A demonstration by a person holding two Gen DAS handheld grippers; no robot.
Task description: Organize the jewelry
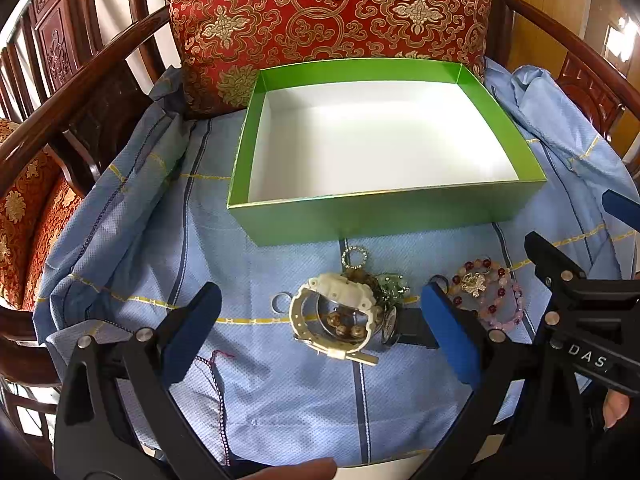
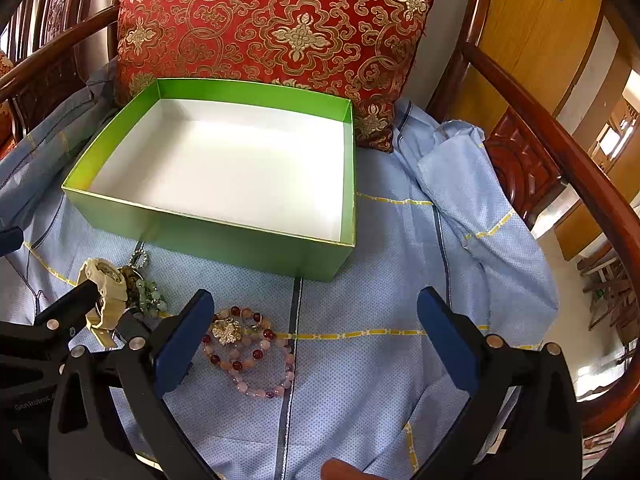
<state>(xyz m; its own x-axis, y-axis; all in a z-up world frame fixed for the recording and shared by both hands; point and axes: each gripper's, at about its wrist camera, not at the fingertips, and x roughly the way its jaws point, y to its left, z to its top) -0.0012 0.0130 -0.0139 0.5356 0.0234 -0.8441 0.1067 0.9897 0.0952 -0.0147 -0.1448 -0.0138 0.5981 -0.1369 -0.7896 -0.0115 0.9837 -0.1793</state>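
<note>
A green box [image 1: 384, 212] with a white inside sits open on a blue cloth [image 1: 280, 392] spread over a wooden chair seat, its far side against a red cushion [image 1: 320, 12]. Nothing lies in the box. The jewelry is gathered on the cloth just near of the box's front wall: a white watch [image 1: 336, 316] curled on its side with brown beads showing through its loop, a ring charm [image 1: 354, 257] and green beads [image 1: 394, 285] touching it on the far side, a dark watch [image 1: 404, 328] beside it on the right, and pink and red bracelets [image 2: 250, 350] with a gold flower charm further right. The left gripper [image 1: 320, 320] hovers with its jaws spread wide either side of the white watch, not touching it. The right gripper [image 2: 316, 340] is spread wide too, its left pad just beside the bracelets, its right pad over bare cloth
</note>
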